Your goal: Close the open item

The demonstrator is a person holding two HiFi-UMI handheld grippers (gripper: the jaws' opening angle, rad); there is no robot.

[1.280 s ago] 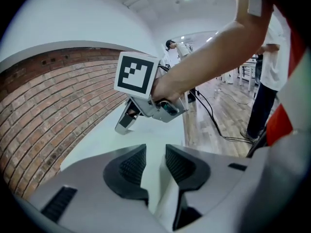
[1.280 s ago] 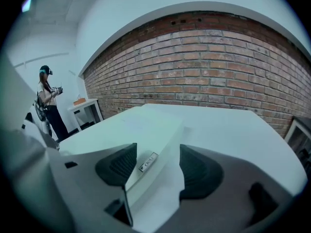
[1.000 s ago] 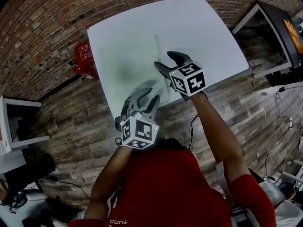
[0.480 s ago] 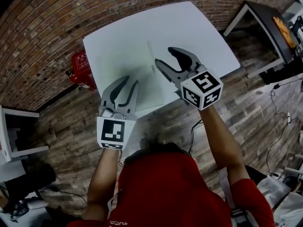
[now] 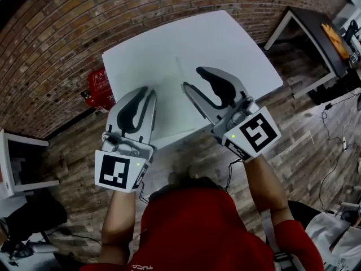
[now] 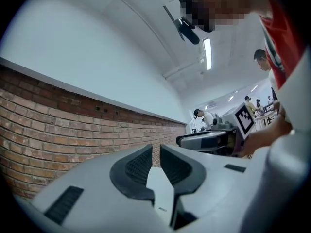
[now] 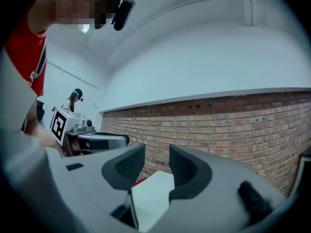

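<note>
The thing to be closed is hard to pick out. The only candidate is a flat pale slab (image 5: 161, 81) lying on the left half of the white rectangular table (image 5: 237, 44), its right edge a faint line. No cover stands raised, so I judge it already shut, though not with certainty. Both tools hang clear of it, pointing at the red-brown brick wall (image 5: 56, 27). The left gripper (image 5: 148, 92) has just been closing, and its jaws stand at a narrow slit with nothing in it. The right gripper (image 5: 193, 78) has also just been closing, its jaws moderately apart and empty. The risk from here is a cover not pressed home that springs up unnoticed, with neither gripper near enough to catch it — or the two grippers, side by side, knocking together. Grey-brown wood-plank floor (image 5: 304, 134) surrounds the table. A red box (image 5: 97, 86) sits by its left edge, a dark side table (image 5: 318, 27) stands to the right, and people (image 6: 200, 114) work far behind.
</note>
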